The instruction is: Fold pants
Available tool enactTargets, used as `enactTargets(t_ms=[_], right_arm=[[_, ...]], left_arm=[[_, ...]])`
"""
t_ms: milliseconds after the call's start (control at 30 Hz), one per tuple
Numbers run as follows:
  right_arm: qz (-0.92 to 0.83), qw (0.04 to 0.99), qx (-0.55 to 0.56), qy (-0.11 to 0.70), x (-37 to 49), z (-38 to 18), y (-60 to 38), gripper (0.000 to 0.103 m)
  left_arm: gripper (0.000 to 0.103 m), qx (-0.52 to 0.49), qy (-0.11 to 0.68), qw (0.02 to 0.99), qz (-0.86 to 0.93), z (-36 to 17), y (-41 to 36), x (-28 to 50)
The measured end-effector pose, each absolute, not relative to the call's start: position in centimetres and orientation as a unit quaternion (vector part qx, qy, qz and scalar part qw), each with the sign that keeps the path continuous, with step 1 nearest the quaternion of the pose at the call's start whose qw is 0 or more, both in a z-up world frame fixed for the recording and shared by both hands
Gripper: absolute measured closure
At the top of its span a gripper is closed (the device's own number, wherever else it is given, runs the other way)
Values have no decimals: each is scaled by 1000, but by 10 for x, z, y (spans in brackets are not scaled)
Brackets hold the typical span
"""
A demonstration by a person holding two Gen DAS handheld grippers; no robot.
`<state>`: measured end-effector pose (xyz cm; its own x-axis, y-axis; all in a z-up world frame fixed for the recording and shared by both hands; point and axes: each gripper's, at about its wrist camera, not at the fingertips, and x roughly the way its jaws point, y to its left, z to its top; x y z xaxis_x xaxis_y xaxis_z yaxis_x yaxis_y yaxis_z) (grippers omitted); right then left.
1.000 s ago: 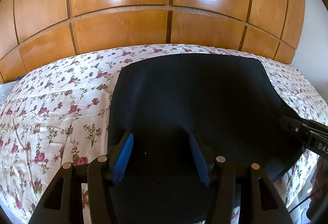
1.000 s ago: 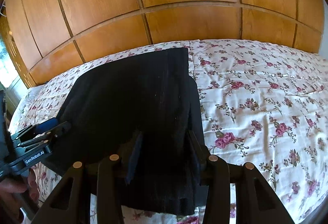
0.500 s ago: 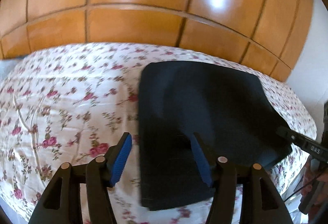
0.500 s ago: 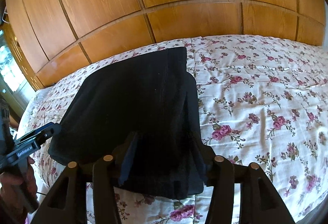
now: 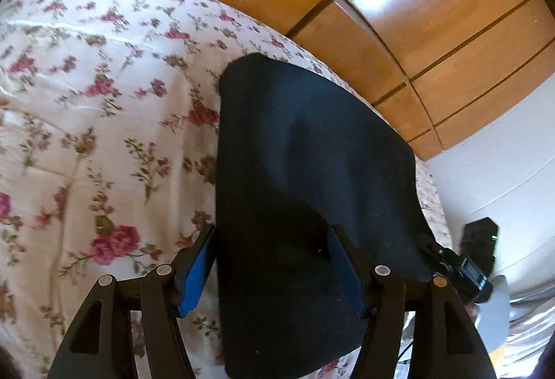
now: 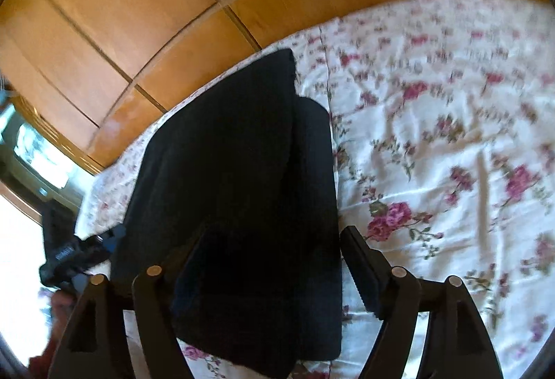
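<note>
Dark folded pants (image 5: 305,191) lie flat on the floral bedspread (image 5: 86,122), near the bed's edge below the wooden panelled wall (image 5: 399,15). We see our left claw (image 5: 270,269) spread, its jaws just widened, straddling the pants' near left edge without pinching. Our right claw (image 6: 277,271) has just been opening too, straddling the pants' right edge, pads clear.

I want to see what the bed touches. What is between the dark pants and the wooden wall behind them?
Only a strip of flowery bedspread lies between the dark pants and the wooden wall; both wrist views show it.
</note>
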<state>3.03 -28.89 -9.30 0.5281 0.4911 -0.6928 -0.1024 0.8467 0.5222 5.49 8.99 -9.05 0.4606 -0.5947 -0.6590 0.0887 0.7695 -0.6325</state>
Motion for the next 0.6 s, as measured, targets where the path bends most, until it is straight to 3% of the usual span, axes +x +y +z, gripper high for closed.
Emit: enactTargets(t_ms=[167, 267, 367, 433, 600], right_arm=[[208, 816, 281, 461, 41, -108, -299, 26], [209, 822, 267, 458, 45, -107, -295, 29], [206, 835, 235, 453, 48, -103, -285, 38], [207, 840, 230, 445, 47, -100, -282, 50], [210, 857, 206, 422, 44, -86, -275, 57]], left_arm=[[36, -286, 485, 792, -239, -100, 88, 62], [36, -281, 485, 793, -241, -100, 83, 62], [47, -230, 471, 819, -234, -86, 72, 54], [55, -199, 461, 834, -230, -75, 63, 49], [63, -135, 444, 858, -221, -50, 44, 47]])
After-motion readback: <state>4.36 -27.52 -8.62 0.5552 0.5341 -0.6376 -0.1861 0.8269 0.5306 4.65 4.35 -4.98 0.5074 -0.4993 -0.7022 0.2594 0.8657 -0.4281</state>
